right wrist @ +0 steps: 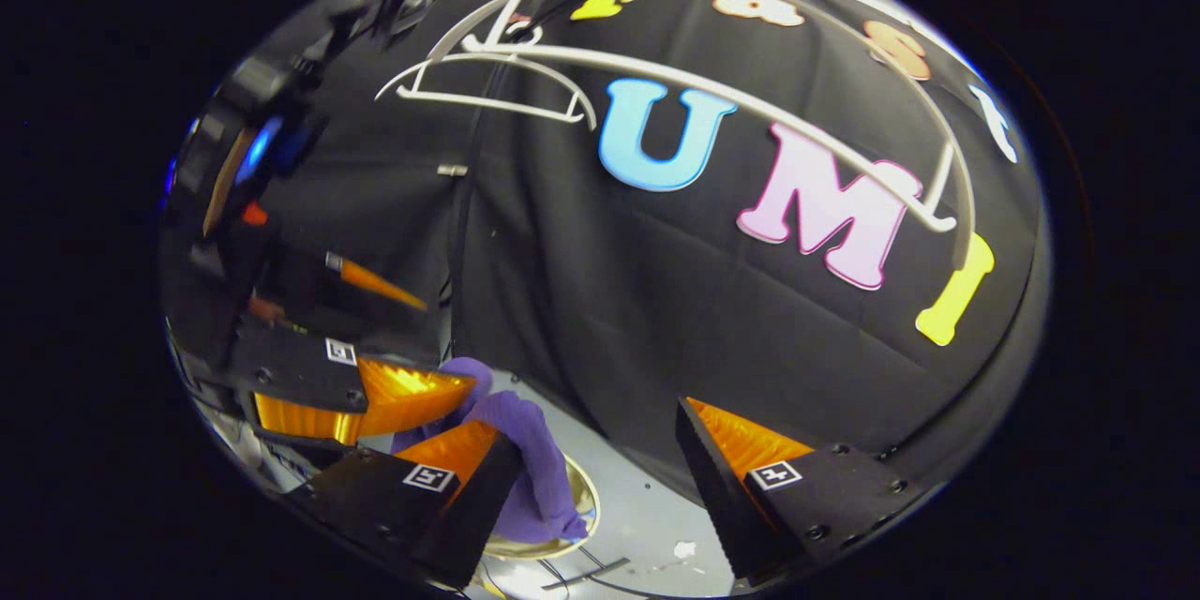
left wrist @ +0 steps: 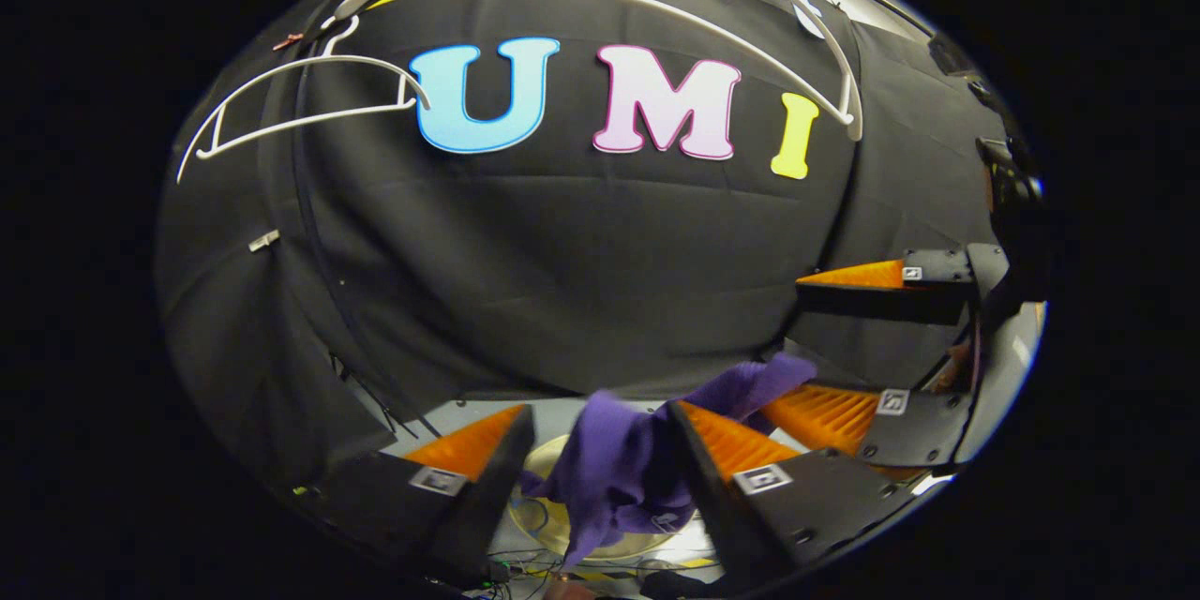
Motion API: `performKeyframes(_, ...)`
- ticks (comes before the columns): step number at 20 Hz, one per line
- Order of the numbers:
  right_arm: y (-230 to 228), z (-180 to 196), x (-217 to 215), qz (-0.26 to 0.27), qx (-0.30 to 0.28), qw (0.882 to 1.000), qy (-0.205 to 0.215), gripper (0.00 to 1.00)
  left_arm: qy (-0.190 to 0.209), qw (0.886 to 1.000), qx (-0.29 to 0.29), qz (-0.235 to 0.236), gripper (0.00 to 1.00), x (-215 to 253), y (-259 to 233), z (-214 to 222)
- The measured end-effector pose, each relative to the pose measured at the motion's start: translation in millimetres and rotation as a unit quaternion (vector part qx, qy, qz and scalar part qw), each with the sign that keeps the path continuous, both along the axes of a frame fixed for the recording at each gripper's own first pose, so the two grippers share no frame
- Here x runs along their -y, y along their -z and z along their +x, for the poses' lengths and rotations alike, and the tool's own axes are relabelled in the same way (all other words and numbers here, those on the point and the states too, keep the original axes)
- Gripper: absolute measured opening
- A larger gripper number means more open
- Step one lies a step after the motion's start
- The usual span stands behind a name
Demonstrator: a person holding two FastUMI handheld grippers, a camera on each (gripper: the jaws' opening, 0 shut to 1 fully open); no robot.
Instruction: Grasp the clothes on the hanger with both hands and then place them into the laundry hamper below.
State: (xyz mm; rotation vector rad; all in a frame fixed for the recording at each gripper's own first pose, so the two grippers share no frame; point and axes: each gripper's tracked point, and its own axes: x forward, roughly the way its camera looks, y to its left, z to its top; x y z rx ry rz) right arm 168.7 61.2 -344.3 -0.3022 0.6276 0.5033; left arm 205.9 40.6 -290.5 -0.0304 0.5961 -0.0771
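Nearest, in the left gripper view, my left gripper stands with its fingers spread; the purple garment hangs bunched in the gap between them, its long axis running from a tip raised up and to the right, beside my right gripper, down to a loose tail at the bottom; whether either finger presses the cloth I cannot tell. In the right gripper view my right gripper is released, fingers wide apart; the garment droops beside its left finger, over the pale round rim of the laundry hamper on the grey floor below. Farther off, two bare white hangers hang before the black cloth wall.
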Motion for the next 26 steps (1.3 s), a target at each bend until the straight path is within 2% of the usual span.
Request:
performKeyframes(1, 12.0, -11.3, -1.9, -0.001, -0.023, 1.000, -0.009, 0.98, -0.006, 1.000, 0.006, -0.005, 0.96, -3.8, -8.9, -5.9)
performKeyframes(4, 24.0, -27.1, 0.0, 0.002, -0.042, 0.999, -0.008, 0.98, -0.029, 1.000, 0.000, -0.002, 0.95, -19.3, 0.6, 0.5)
performKeyframes(8, -15.5, 6.4, 2.3, 0.060, 0.004, 0.998, 0.034, 0.98, -0.043, 0.999, -0.001, -0.011, 0.95, -25.7, 2.9, -4.4)
performKeyframes(13, -27.7, 10.6, 6.5, 0.058, 0.020, 0.998, 0.028, 0.98, -0.052, 0.998, 0.026, -0.023, 0.95, -23.7, -12.6, -2.0)
performKeyframes(16, -44.7, 13.9, 2.3, 0.078, 0.040, 0.996, 0.030, 0.98, -0.055, 0.997, 0.045, -0.031, 0.95, -23.2, -23.1, -2.3)
performKeyframes(20, -79.1, 23.9, 0.0, 0.112, 0.073, 0.990, 0.040, 0.98, -0.060, 0.993, 0.094, -0.044, 0.95, -20.2, -56.1, 0.0)
performKeyframes(26, -126.6, 35.5, 12.5, 0.151, 0.120, 0.979, 0.069, 0.98, -0.054, 0.984, 0.167, -0.031, 0.95, -18.5, -116.3, 0.5)
